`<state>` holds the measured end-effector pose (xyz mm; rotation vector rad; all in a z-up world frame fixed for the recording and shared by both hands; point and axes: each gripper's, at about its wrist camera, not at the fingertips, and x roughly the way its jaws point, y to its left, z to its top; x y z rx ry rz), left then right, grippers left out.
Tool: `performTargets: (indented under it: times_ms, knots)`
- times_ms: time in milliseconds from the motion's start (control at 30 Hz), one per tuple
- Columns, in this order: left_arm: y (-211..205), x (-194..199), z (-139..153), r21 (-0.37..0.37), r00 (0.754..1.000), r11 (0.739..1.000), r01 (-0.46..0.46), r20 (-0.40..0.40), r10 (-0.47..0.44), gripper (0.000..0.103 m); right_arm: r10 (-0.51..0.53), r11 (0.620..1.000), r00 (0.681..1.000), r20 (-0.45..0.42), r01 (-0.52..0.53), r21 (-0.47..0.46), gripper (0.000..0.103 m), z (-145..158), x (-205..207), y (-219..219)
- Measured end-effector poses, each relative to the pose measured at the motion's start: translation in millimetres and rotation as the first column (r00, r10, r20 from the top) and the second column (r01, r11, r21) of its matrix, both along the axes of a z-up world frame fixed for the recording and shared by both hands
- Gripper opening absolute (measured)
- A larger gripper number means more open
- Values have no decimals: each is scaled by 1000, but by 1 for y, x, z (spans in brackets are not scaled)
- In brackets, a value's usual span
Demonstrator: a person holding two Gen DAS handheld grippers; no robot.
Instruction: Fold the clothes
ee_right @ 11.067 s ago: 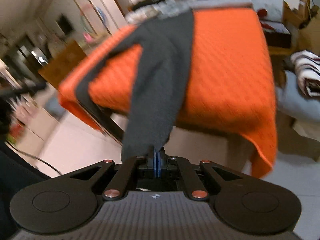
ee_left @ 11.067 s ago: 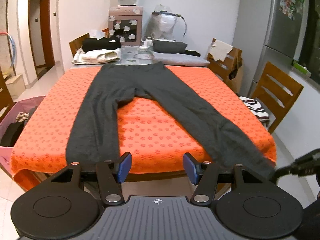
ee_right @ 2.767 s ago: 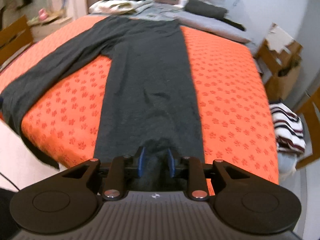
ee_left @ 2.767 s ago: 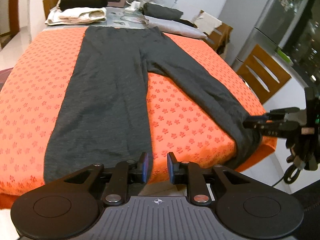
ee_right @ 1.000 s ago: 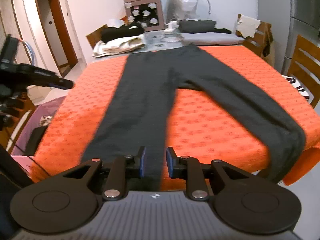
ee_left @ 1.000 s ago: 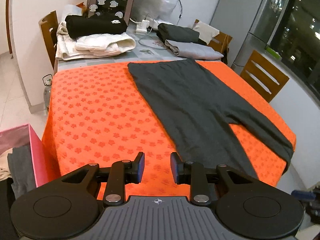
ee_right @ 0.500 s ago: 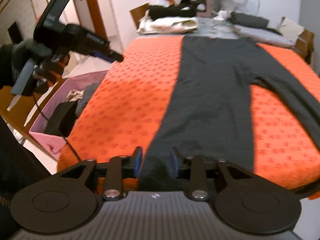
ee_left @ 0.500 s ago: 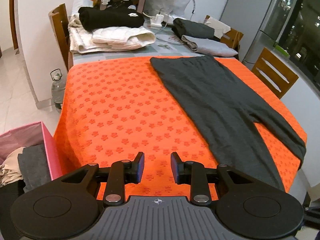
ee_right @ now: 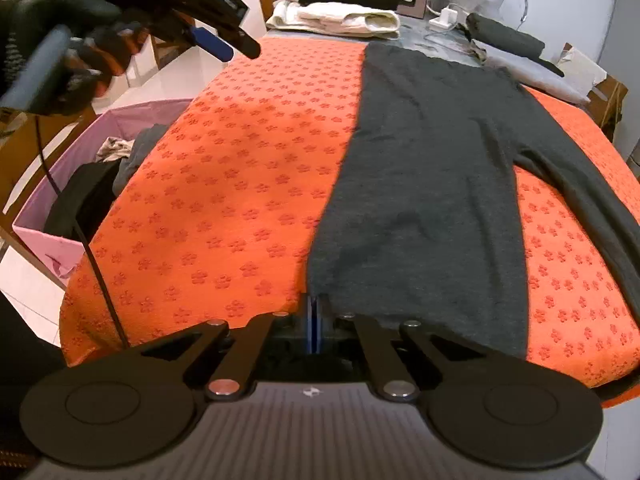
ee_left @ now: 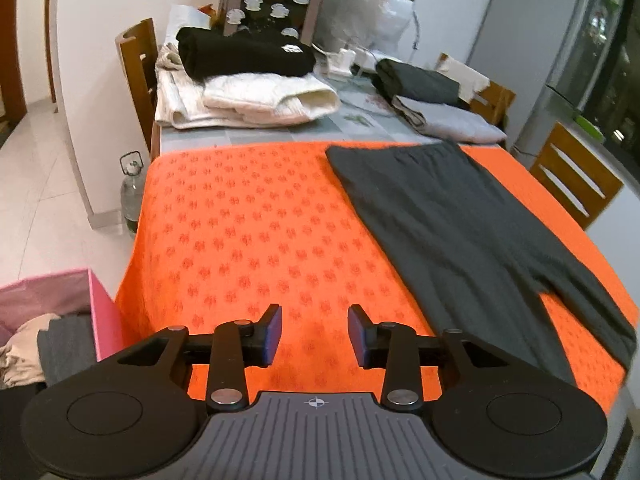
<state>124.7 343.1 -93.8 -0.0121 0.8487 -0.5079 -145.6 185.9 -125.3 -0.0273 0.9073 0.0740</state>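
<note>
Dark grey trousers (ee_left: 440,216) lie flat on the orange flower-print cloth (ee_left: 240,232), waistband at the far end and legs spread toward the near edge. In the right wrist view my right gripper (ee_right: 312,324) is shut on the left corner of the near trouser leg's (ee_right: 432,168) hem. My left gripper (ee_left: 314,332) hovers over bare orange cloth left of the trousers, its jaws opening with nothing between them. The right wrist view also shows the left gripper (ee_right: 236,46), held by a gloved hand at the top left.
A pink bin (ee_left: 100,312) of loose clothes stands on the floor by the table's left edge. Folded clothes (ee_left: 248,80) are stacked at the far end of the table. A wooden chair (ee_left: 576,176) and a fridge (ee_left: 560,60) stand to the right.
My right gripper dropped to the near leg's hem and shut on it. My left gripper's jaws spread wider as it moved forward over the left part of the cloth.
</note>
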Motion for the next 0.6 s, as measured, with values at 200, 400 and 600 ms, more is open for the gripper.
performTargets:
  times_ms: [200, 400, 600]
  knots:
    - [-24, 46, -13, -89, 996, 993, -76, -49, 72, 39, -65, 998, 997, 31, 65, -1, 3, 14, -13, -14]
    - [-53, 95, -26, -194, 984, 969, -152, -127, 128, 39, -144, 990, 989, 31, 143, 17, 3, 23, -21, -35]
    - [-92, 134, -38, -192, 979, 964, -184, -123, 162, 39, -186, 982, 982, 23, 185, 25, 3, 25, -22, -50]
